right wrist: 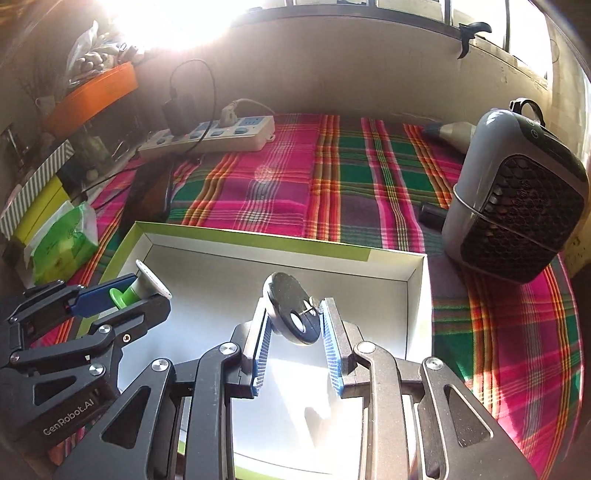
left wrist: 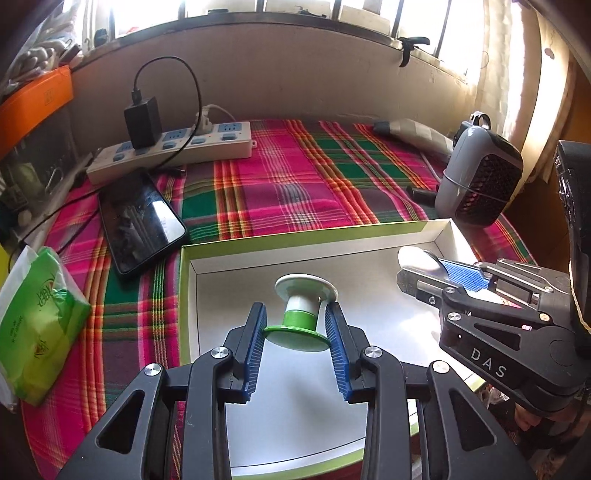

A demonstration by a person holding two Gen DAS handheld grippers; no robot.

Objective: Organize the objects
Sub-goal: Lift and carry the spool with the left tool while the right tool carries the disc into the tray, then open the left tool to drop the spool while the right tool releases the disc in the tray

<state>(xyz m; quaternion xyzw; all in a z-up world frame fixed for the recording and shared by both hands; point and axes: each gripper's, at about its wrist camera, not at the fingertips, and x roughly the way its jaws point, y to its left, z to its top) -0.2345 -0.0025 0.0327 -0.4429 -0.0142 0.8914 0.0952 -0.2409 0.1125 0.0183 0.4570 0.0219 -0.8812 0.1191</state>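
Spool [left wrist: 300,317] in left claw [left wrist: 295,334] above box [left wrist: 332,233].

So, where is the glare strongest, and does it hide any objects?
Right wrist view: window glare whitens the top left, hazing the black charger on the white power strip. Left wrist view: bright windows, but the same charger stays crisp.

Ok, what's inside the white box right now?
Inside the white box, only bare floor shows. The left gripper holds a green-and-white spool and the right gripper a dark disc over it. The floor under the jaws is hidden.
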